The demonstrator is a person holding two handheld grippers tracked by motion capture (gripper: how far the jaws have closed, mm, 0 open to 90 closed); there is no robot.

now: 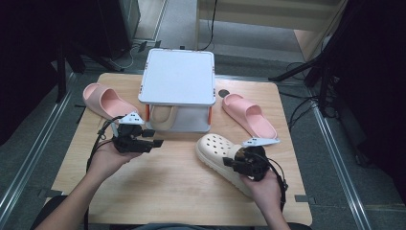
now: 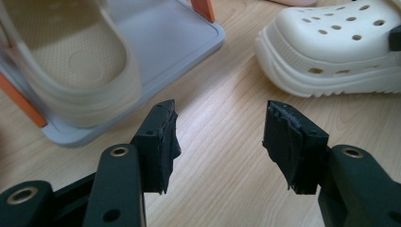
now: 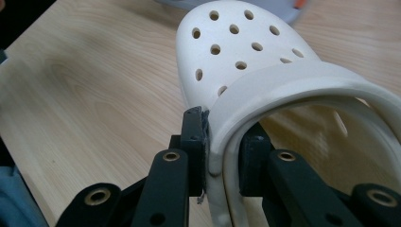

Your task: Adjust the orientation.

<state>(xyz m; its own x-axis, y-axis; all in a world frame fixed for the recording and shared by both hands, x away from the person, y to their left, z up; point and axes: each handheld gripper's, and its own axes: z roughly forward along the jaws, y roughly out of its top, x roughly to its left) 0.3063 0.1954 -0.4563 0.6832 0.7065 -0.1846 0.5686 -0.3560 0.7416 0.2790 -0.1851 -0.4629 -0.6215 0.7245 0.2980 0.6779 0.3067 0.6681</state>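
- High view: the right gripper (image 1: pixel 235 162) has hold of the cream clog (image 1: pixel 216 149) at the side of its heel opening. The clog lies long and slanted on the wooden table (image 1: pixel 163 191), its toe pointing up and left toward the grey shoe rack (image 1: pixel 178 76). The left gripper (image 1: pixel 152 139) sits just in front of the rack, to the left of the clog, and holds nothing. The right hand is the one on the clog, so it is nearer.
- Left gripper view: the jaws stand wide apart with bare table between them. The clog (image 2: pixel 331 47) lies up and to the right. A second cream clog (image 2: pixel 71 61) rests on the rack's bottom shelf (image 2: pixel 170 42), a bit blurry.
- Right gripper view: the jaws are pinched onto the clog's rim and strap (image 3: pixel 283 90), one pad (image 3: pixel 194 142) outside and one inside. The holey toe (image 3: pixel 236 47) points away, I think toward the rack.
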